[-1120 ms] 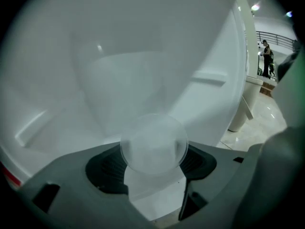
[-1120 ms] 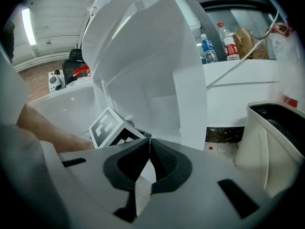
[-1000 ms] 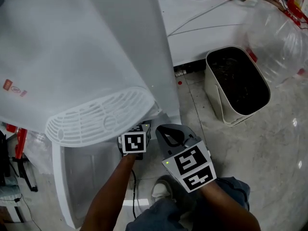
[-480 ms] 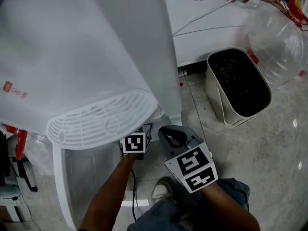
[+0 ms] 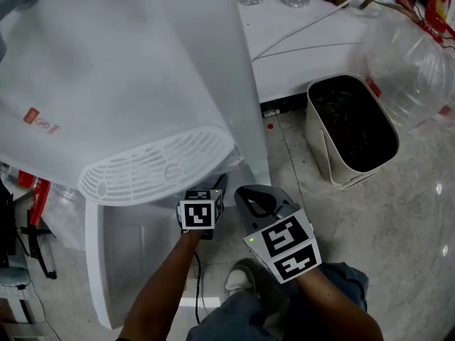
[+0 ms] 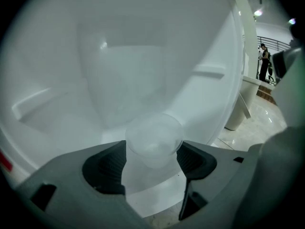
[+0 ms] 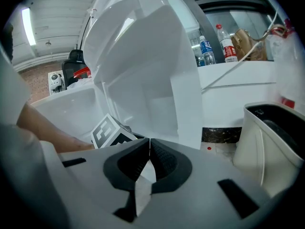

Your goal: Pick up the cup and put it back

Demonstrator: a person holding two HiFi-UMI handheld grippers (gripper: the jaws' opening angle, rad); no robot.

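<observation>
A small translucent plastic cup (image 6: 153,141) sits between the dark pads of my left gripper (image 6: 151,160), which press on both its sides. Behind it is the white inner wall of the dispenser's lower cabinet (image 6: 119,70). In the head view my left gripper (image 5: 204,203) reaches under the dispenser's ribbed drip tray (image 5: 158,168), which hides the cup there. Just to its right, outside the cabinet, my right gripper (image 5: 253,199) is shut with nothing in it; its jaw tips meet in the right gripper view (image 7: 148,146).
The tall white water dispenser (image 5: 135,69) fills the left. Its cabinet door (image 5: 94,261) stands open at lower left. A beige bin with a dark liner (image 5: 352,126) and a large clear water bottle (image 5: 412,55) are on the right. Behind them is a white counter (image 5: 313,41).
The head view has shifted slightly, showing more of the open cabinet door. Both grippers keep almost the same places, the left one still under the drip tray.
</observation>
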